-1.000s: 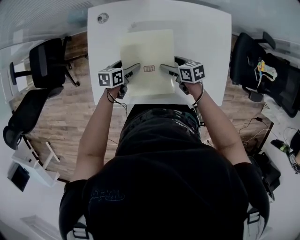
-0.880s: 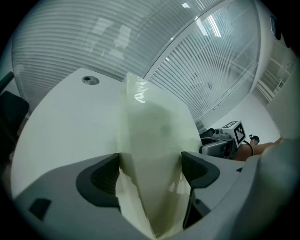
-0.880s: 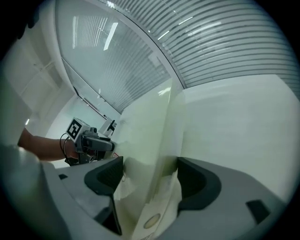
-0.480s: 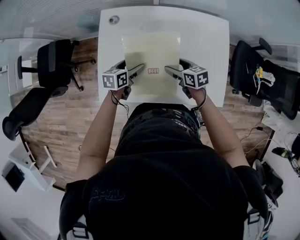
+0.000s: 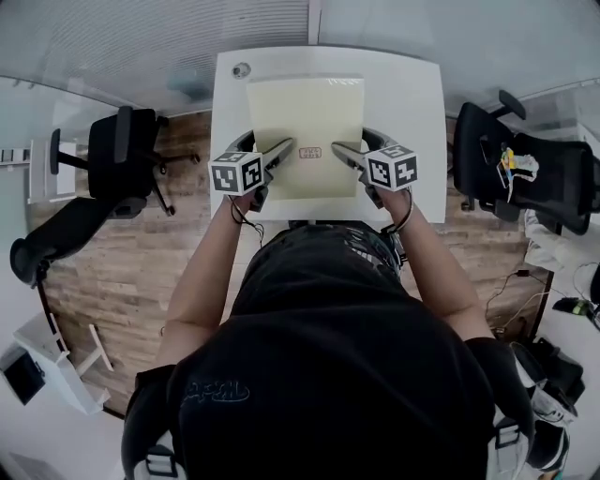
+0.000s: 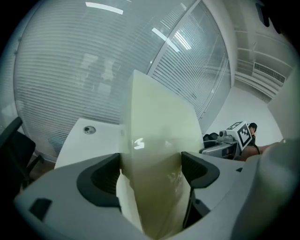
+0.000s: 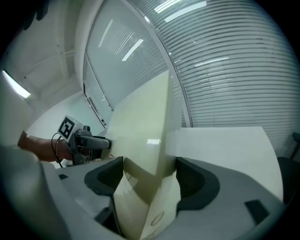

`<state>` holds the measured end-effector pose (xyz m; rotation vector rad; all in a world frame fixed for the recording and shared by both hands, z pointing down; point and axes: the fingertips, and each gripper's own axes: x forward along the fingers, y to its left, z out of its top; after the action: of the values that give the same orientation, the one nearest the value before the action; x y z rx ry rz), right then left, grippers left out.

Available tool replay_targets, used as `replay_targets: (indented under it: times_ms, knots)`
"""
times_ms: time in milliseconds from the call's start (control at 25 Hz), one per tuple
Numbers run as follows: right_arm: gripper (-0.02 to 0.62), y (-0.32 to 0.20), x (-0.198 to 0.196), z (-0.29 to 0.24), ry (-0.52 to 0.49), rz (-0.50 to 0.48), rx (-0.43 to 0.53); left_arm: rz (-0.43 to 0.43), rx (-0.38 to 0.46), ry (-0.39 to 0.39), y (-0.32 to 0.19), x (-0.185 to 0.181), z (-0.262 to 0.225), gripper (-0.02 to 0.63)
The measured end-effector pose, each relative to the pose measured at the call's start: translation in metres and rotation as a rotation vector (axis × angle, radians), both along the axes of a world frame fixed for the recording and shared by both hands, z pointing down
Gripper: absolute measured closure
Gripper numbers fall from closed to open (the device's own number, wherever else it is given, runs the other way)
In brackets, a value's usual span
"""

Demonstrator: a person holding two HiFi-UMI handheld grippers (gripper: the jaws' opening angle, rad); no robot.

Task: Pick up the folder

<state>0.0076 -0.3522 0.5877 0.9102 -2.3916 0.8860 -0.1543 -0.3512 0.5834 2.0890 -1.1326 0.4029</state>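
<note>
The head view is evenly bright under diffuse overhead light, with hardly a hard shadow. The white surface (image 5: 412, 103) is close to washed out, the pale folder (image 5: 305, 117) barely stands off it, and the person's dark top (image 5: 337, 375) is a near-black mass with little detail. Heavy fisheye distortion bends the wooden floor (image 5: 187, 244) and the office chairs (image 5: 117, 155) toward the rim. The left gripper view and right gripper view are round fisheye pictures with black corners. Strip lights (image 6: 104, 7) show as bright streaks across the blinds (image 6: 56, 79). The folder sits so near each lens that it blurs, and carries a small white glare spot (image 6: 138, 143).
</note>
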Motion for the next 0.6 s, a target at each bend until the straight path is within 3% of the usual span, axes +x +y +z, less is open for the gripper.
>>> replay_targets:
  times_ms: [600]
  knots:
    - [0.239, 0.047, -0.008, -0.04, 0.02, 0.051, 0.07, 0.04, 0.081, 0.019, 0.04, -0.009, -0.036, 0.189]
